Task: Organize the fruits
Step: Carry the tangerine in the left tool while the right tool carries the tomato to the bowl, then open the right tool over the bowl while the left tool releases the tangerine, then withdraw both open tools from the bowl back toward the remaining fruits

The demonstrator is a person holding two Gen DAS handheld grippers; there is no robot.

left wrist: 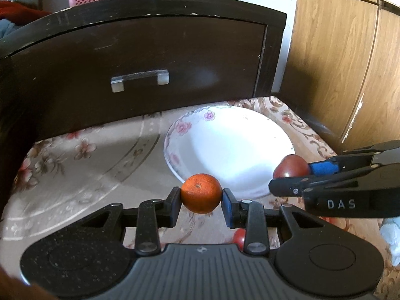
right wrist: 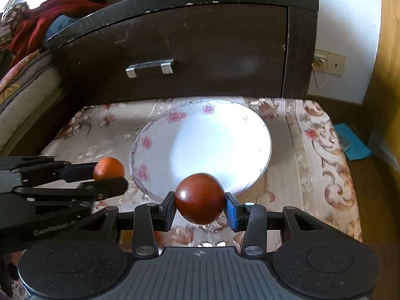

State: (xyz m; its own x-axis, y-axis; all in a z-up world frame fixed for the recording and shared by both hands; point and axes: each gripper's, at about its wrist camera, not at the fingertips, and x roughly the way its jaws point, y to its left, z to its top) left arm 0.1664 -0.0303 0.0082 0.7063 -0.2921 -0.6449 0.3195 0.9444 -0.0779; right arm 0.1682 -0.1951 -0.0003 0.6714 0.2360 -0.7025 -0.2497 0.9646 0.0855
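Observation:
My left gripper [left wrist: 201,196] is shut on an orange [left wrist: 201,193], held just in front of the near rim of a white plate with a pink flower border [left wrist: 186,125]. My right gripper [right wrist: 200,203] is shut on a dark red tomato [right wrist: 199,198], also at the near rim of the plate [right wrist: 147,142]. In the left wrist view the right gripper [left wrist: 287,177] comes in from the right with the tomato [left wrist: 291,166] over the plate's right edge. In the right wrist view the left gripper [right wrist: 110,175] holds the orange [right wrist: 108,168] left of the plate. The plate holds nothing.
A second small red fruit [left wrist: 238,238] lies on the floral cloth [left wrist: 75,175] under my left gripper. A dark drawer cabinet [left wrist: 140,62] with a metal handle [left wrist: 140,80] stands right behind the plate. A wooden wardrobe [left wrist: 345,57] is at the right, bedding [right wrist: 27,75] at the left.

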